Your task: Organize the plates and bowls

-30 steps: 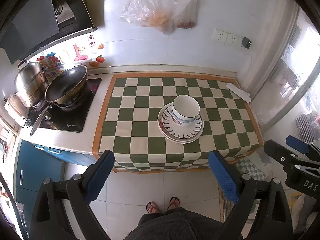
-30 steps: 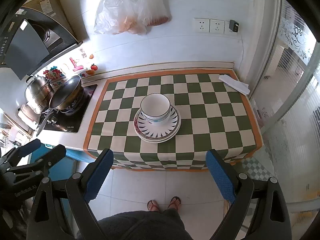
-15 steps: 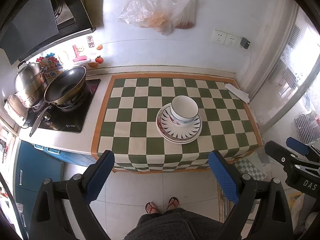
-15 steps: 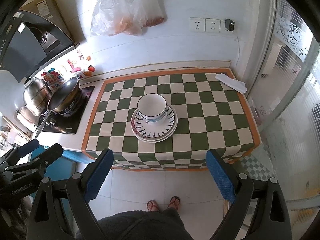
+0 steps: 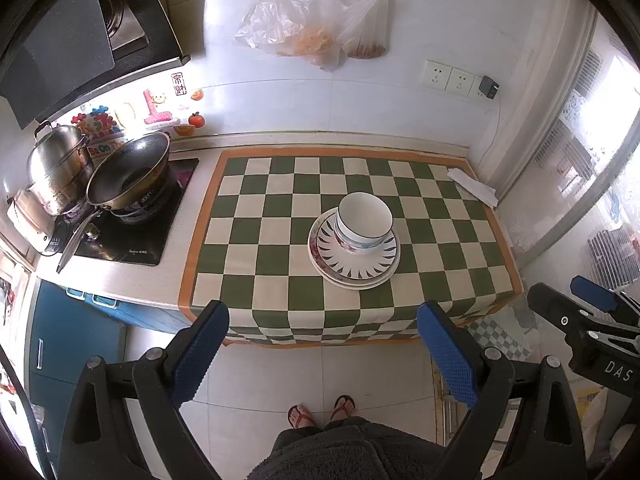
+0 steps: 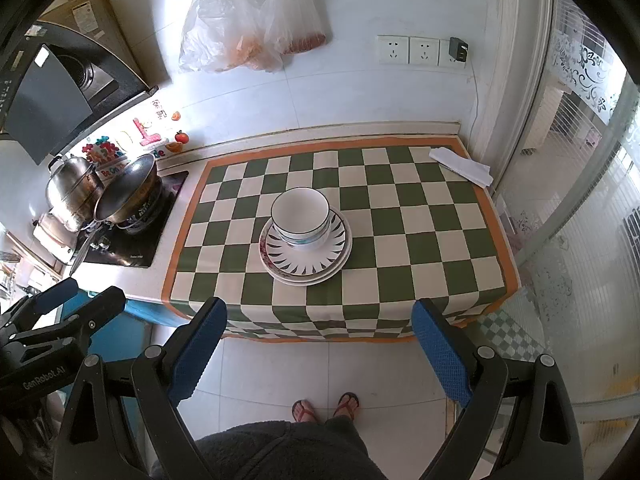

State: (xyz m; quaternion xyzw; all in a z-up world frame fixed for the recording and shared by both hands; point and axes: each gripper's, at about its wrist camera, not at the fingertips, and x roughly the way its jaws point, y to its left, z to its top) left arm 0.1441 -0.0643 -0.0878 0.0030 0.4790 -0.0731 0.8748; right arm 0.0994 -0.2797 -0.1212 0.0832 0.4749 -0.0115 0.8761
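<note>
White bowls (image 5: 363, 222) (image 6: 301, 217) stand nested on a stack of patterned plates (image 5: 354, 258) (image 6: 306, 254) in the middle of the green-and-cream checked cloth (image 5: 256, 232) (image 6: 400, 216). My left gripper (image 5: 323, 344) is open and empty, held well back from the counter over the floor. My right gripper (image 6: 319, 340) is likewise open and empty, equally far back. Each gripper shows at the edge of the other's view.
A dark wok (image 5: 128, 176) and a steel pot (image 5: 56, 164) sit on the hob at the left. A folded white cloth (image 6: 460, 166) lies at the counter's far right corner. Plastic bags (image 5: 316, 20) hang on the wall. The person's feet (image 5: 320, 410) stand on the tiled floor.
Both grippers have drawn slightly further back and up from the counter, so the stack looks a little smaller. The bowls and plates have not moved.
</note>
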